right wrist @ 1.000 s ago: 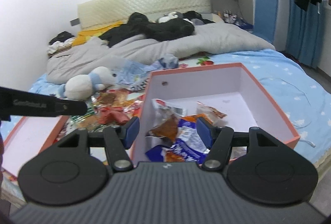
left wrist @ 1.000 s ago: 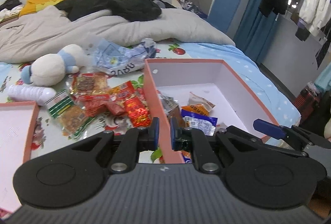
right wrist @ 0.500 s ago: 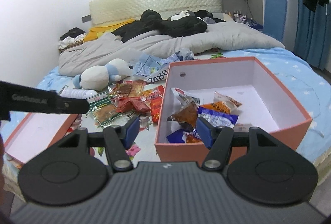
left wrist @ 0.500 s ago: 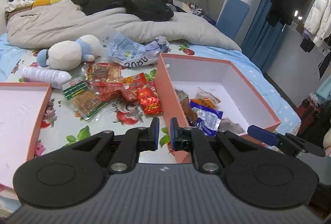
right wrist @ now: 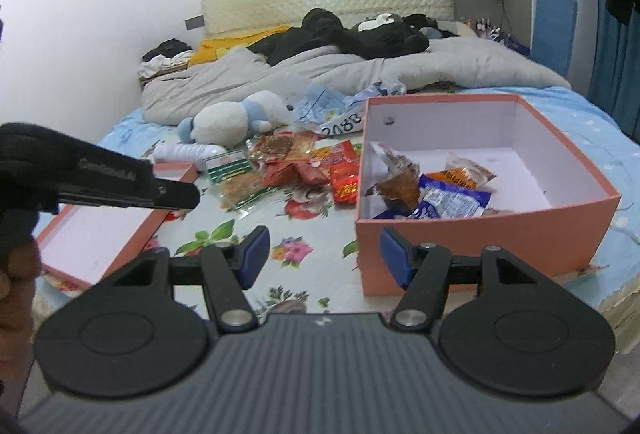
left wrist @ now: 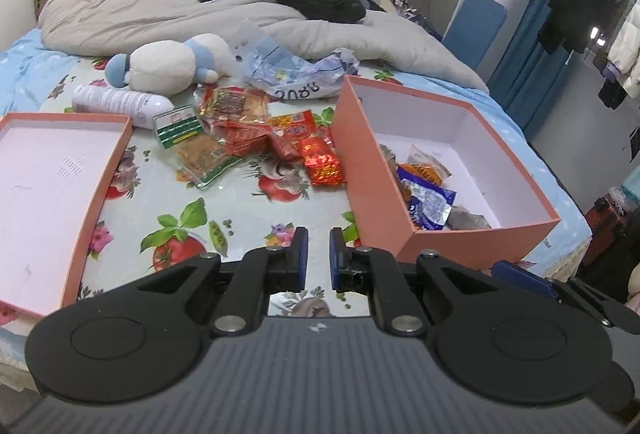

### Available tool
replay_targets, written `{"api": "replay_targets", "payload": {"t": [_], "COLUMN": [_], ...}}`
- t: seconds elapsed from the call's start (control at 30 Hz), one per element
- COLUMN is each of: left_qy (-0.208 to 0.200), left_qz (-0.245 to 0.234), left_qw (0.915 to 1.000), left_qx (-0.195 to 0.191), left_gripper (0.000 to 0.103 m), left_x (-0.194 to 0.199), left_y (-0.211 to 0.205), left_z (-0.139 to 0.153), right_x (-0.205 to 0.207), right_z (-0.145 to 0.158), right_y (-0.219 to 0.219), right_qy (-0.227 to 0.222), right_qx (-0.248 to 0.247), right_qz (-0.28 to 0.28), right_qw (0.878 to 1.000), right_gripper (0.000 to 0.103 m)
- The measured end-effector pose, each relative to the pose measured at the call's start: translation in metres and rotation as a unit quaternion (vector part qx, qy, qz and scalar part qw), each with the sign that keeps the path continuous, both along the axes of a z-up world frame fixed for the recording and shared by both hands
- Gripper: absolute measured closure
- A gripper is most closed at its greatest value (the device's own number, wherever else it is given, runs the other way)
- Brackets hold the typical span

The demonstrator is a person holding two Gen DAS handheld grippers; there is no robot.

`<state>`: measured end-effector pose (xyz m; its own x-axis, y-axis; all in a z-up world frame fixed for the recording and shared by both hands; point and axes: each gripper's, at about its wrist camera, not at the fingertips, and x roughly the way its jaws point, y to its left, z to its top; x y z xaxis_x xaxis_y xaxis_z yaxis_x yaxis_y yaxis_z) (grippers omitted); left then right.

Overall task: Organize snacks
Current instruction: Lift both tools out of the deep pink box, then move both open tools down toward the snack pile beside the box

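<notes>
An open orange box [left wrist: 372,169] stands on the bed at the right, with several snack packets [left wrist: 428,201] in its near left corner. More red, orange and green snack packets [left wrist: 256,137] lie loose on the floral sheet to its left. My left gripper [left wrist: 318,260] hangs over the sheet in front of the box's near left corner, shut with nothing between its fingers. My right gripper [right wrist: 322,254] is open and empty, low before the box [right wrist: 480,238] and its packets [right wrist: 440,193]. The loose pile [right wrist: 304,165] lies beyond it.
The box's lid [left wrist: 116,153] lies upside down at the left. A white and blue plush toy [left wrist: 168,65], a white bottle [left wrist: 116,99] and a crumpled plastic bag [left wrist: 296,73] sit behind the pile. A grey duvet [left wrist: 160,17] fills the far bed. Bare floral sheet [left wrist: 240,209] lies between lid and box.
Both grippers have drawn back from the box toward the bed's near edge, so more sheet and the whole lid now show. Neither jaw opening has changed.
</notes>
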<state>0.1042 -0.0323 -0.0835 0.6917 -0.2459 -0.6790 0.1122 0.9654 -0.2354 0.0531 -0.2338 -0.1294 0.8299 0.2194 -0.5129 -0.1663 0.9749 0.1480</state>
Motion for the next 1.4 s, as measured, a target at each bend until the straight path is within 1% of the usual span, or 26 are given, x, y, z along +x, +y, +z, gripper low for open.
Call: {"api": "replay_targets", "payload": {"t": [0.17, 0.6, 0.97, 1.07, 1.13, 1.17, 1.3, 1.33, 1.37, 1.4], "left_qy": [0.006, 0.022, 0.031, 0.042, 0.044, 0.046, 0.057, 0.06, 0.063, 0.065], "left_qz": [0.009, 0.029, 0.048, 0.037, 0.031, 0.031, 0.037, 0.039, 0.041, 0.044], "left_qw": [0.9999, 0.999, 0.998, 0.9981, 0.9983, 0.9983, 0.9973, 0.9971, 0.9969, 0.9966], "left_qx": [-0.008, -0.025, -0.027, -0.028, -0.021, -0.018, -0.027, -0.026, -0.026, -0.027], "left_gripper": [0.09, 0.09, 0.09, 0.084, 0.081, 0.078, 0.074, 0.071, 0.065, 0.061], "left_x": [0.002, 0.027, 0.062, 0.073, 0.078, 0.08, 0.09, 0.093, 0.097, 0.101], "left_y": [0.01, 0.042, 0.072, 0.077, 0.077, 0.078, 0.085, 0.087, 0.088, 0.091], "left_z": [-0.005, -0.019, -0.032, -0.038, -0.042, -0.045, -0.057, -0.059, -0.062, -0.065], "right_x": [0.005, 0.027, 0.055, 0.063, 0.067, 0.069, 0.08, 0.085, 0.088, 0.093], "right_z": [-0.002, -0.007, -0.023, -0.027, -0.03, -0.031, -0.037, -0.039, -0.04, -0.041], "right_y": [0.008, 0.031, 0.059, 0.067, 0.072, 0.074, 0.081, 0.083, 0.084, 0.085], "right_qy": [0.002, 0.008, 0.027, 0.034, 0.036, 0.037, 0.042, 0.048, 0.051, 0.053], "right_qx": [-0.006, -0.029, -0.054, -0.061, -0.066, -0.069, -0.078, -0.078, -0.077, -0.077], "right_qz": [0.004, 0.013, 0.038, 0.042, 0.045, 0.046, 0.048, 0.05, 0.053, 0.054], "right_qw": [1.0, 0.999, 0.997, 0.997, 0.996, 0.996, 0.995, 0.995, 0.994, 0.994], "right_gripper": [0.04, 0.04, 0.04, 0.04, 0.04, 0.04, 0.04, 0.04, 0.04, 0.04]}}
